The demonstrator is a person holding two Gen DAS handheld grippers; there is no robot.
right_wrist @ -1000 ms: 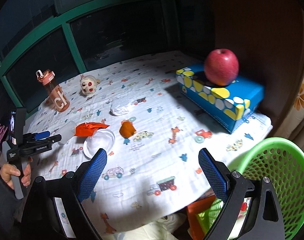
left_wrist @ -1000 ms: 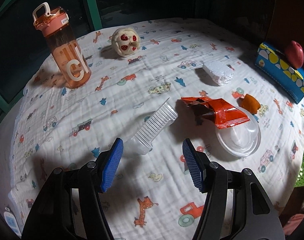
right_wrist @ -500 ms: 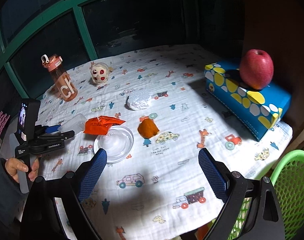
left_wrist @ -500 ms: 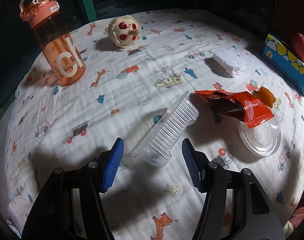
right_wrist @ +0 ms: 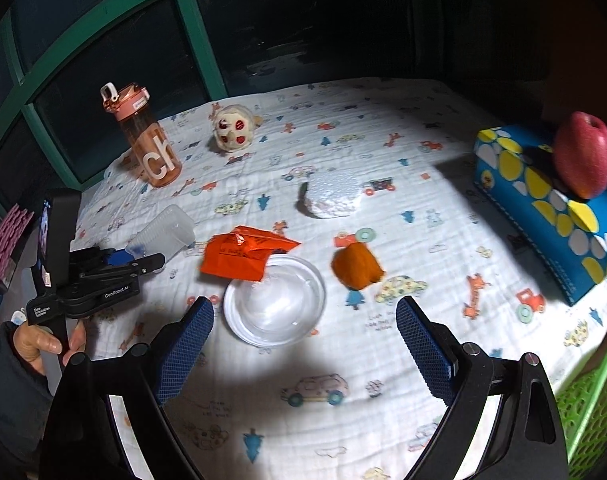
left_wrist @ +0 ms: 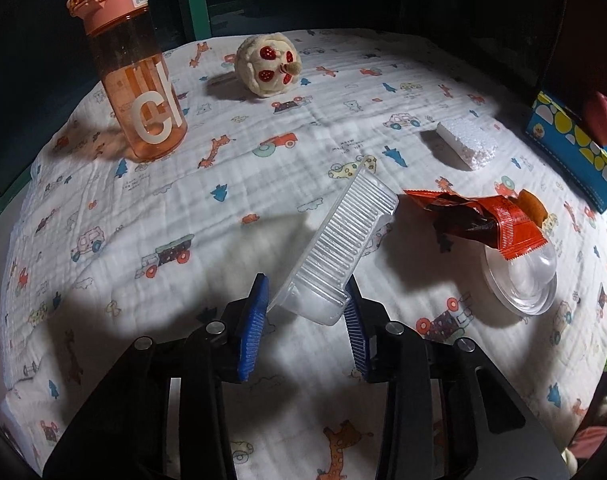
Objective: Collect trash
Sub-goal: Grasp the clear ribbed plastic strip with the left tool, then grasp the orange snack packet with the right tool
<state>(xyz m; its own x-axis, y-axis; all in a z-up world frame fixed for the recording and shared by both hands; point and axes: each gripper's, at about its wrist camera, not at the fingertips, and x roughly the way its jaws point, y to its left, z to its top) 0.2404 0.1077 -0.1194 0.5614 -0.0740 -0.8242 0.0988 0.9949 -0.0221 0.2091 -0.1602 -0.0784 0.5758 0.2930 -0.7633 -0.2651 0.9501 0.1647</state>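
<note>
Closing in since the earlier frame, the left gripper (left_wrist: 305,312) now pinches the near end of one clear ribbed tray (left_wrist: 339,248) between its jaws on the surface (left_wrist: 231,240). The right gripper (right_wrist: 303,344) has jaws spread above one clear round lid (right_wrist: 275,304). One red wrapper (right_wrist: 243,254) lies at the lid's 11 o'clock. One bottle (left_wrist: 133,76) reads "ch". Only the right view shows "GenRobot.AI" and the green basket (right_wrist: 591,400).

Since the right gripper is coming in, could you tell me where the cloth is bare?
Bare cloth lies between the water bottle, plush toy and foam block. It is crowded around the clear lid, orange wrapper and orange scrap.
</note>
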